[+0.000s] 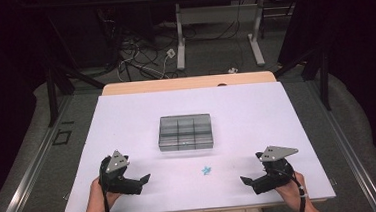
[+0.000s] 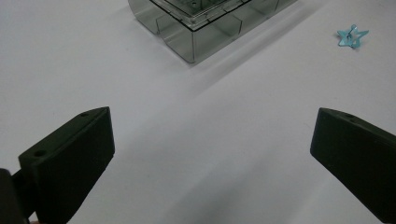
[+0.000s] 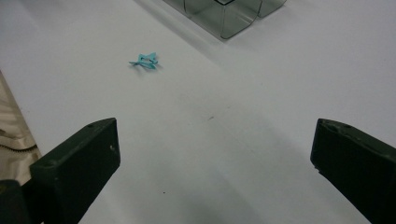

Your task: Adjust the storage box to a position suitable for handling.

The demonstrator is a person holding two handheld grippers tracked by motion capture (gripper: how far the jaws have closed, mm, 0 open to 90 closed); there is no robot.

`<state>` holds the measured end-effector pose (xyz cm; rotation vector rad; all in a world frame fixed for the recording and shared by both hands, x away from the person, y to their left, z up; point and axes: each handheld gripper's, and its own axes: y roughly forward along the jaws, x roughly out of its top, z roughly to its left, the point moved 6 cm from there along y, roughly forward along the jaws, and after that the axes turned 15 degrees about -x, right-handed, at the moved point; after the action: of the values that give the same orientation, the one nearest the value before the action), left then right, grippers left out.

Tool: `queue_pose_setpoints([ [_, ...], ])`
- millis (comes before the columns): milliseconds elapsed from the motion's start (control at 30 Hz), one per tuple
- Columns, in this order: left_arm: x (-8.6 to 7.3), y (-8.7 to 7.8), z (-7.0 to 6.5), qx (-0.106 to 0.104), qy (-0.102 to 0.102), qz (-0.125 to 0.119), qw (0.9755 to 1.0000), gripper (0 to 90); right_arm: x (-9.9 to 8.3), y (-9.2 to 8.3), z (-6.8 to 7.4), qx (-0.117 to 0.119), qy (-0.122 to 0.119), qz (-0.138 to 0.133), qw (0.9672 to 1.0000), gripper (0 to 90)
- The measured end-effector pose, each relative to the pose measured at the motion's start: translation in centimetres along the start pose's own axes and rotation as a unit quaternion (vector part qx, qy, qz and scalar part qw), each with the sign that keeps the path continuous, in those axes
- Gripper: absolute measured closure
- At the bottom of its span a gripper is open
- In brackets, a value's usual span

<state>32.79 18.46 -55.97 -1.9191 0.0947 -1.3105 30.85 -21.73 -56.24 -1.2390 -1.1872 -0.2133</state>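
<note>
worktop (image 1: 256,106): white, bare between tongs | blue star clip (image 1: 207,170) between left tongs (image 1: 142,182) and right tongs (image 1: 246,181), both wide, empty | compartment box (image 1: 185,132) beyond | room: dark, floor cables (image 1: 137,59)

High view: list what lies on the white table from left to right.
Left claw → compartment box → small blue star-shaped piece → right claw.

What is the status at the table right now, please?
Left gripper and right gripper open, holding nothing, low over the white table. Small blue star-shaped piece lies loose between them, in front of the clear compartment box. Path unobstructed.
</note>
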Motion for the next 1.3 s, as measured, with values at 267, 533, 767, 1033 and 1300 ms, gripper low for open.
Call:
queue_pose_setpoints([
  [267, 0.2, 0.3, 0.6, -0.002, -0.009, -0.001, 1.0000, 0.0, -0.1, 0.1, 0.0, -0.001, 0.004, 0.005, 1.0000, 1.0],
  [533, 0.6, 0.8, 1.0, 0.008, -0.019, 0.007, 0.9998, 0.0, 0.0, 0.1, -0.1, -0.002, 0.006, 0.005, 1.0000, 1.0],
  [767, 1.3, 1.5, 1.7, 0.005, -0.031, 0.015, 0.9994, 0.0, -0.1, 0.2, 0.0, 0.005, 0.010, 0.008, 0.9999, 1.0],
  [1033, 2.5, 2.3, 2.5, 0.017, -0.022, 0.018, 0.9995, 0.3, -0.1, 0.2, 0.0, 0.004, 0.008, 0.008, 0.9999, 1.0],
  [1300, 3.3, 3.6, 4.0, 0.025, -0.032, 0.027, 0.9988, 3.0, -0.2, 0.2, -0.1, 0.005, 0.009, 0.008, 0.9999, 1.0],
])
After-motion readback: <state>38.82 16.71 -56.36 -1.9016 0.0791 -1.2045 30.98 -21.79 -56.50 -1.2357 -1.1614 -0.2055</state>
